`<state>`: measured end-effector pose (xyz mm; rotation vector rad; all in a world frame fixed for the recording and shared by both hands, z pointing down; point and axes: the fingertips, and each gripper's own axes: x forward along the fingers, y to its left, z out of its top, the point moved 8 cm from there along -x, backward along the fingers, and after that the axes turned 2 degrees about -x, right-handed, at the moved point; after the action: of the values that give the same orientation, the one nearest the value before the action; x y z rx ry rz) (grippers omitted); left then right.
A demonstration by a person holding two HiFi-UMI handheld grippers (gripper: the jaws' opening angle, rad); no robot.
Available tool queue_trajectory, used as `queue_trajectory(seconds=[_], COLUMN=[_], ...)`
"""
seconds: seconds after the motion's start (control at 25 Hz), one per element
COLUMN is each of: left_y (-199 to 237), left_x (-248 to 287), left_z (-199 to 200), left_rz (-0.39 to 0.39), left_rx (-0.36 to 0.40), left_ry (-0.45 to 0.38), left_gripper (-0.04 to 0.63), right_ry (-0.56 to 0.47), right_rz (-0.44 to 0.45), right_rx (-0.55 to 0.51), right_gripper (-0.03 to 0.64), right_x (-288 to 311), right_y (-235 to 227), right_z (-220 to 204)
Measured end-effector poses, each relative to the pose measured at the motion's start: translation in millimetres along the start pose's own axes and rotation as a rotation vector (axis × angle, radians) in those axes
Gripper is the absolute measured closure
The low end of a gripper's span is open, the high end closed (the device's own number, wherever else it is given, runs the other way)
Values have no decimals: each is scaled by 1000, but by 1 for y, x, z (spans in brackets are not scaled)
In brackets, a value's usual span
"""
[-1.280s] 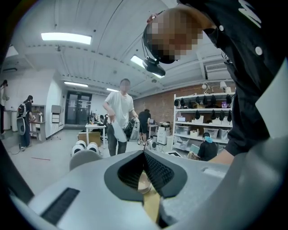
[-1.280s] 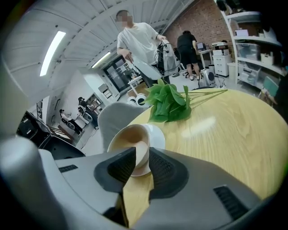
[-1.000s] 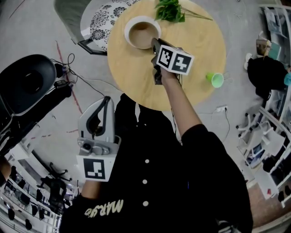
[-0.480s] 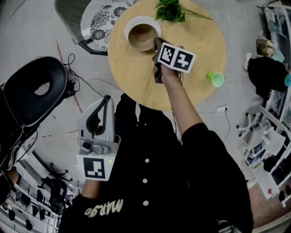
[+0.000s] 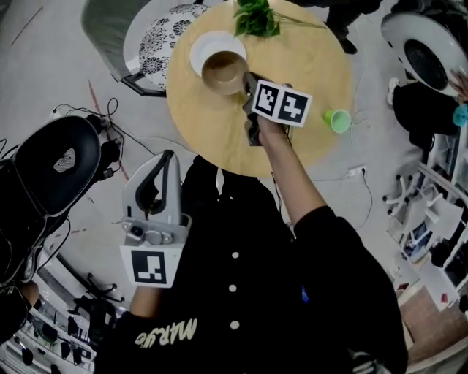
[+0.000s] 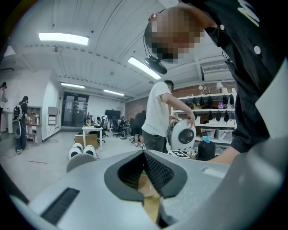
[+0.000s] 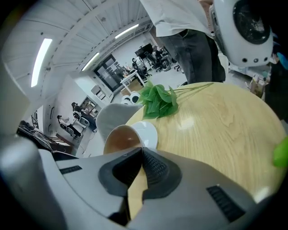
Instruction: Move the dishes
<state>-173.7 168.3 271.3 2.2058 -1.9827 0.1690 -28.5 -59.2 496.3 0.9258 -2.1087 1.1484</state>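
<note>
A brown bowl (image 5: 223,71) hangs tilted just above and beside the white plate (image 5: 203,45) on the round wooden table (image 5: 307,80). My right gripper (image 5: 246,79) is shut on the bowl's near rim. In the right gripper view the bowl (image 7: 120,138) meets the closed tips of my right gripper (image 7: 141,150), with the plate (image 7: 147,131) just behind it. My left gripper (image 5: 167,164) stays low by my body, off the table. Seen in its own view, the left gripper (image 6: 144,155) is shut with nothing in it.
A sprig of green leaves (image 5: 256,18) lies at the table's far edge, and a small green cup (image 5: 338,120) stands at its right edge. A chair with a patterned cushion (image 5: 157,44) sits beyond the table at left. Black equipment (image 5: 55,164) and cables cover the floor at left.
The bowl sat in the white plate a second ago; now it is raised, tilted and shifted toward me off the plate in the right gripper. The left gripper has not moved.
</note>
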Motion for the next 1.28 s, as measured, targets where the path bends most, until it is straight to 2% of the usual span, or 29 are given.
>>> queue_trajectory(seconds=[0.44, 0.72, 1.28], left_y=[-26, -42, -61], left_x=[9, 16, 37], left_z=[25, 36, 43], left_rz=[-94, -151, -229], left_rx=[38, 56, 94], left_ry=[-39, -58, -44], left_gripper=[592, 592, 592], right_ry=[-57, -44, -63], right_rz=[-47, -89, -194], right_rx=[86, 118, 242], right_gripper=[612, 611, 611], right_x=[-81, -124, -179], right_y=[-34, -62, -126], right_z=[-21, -49, -87])
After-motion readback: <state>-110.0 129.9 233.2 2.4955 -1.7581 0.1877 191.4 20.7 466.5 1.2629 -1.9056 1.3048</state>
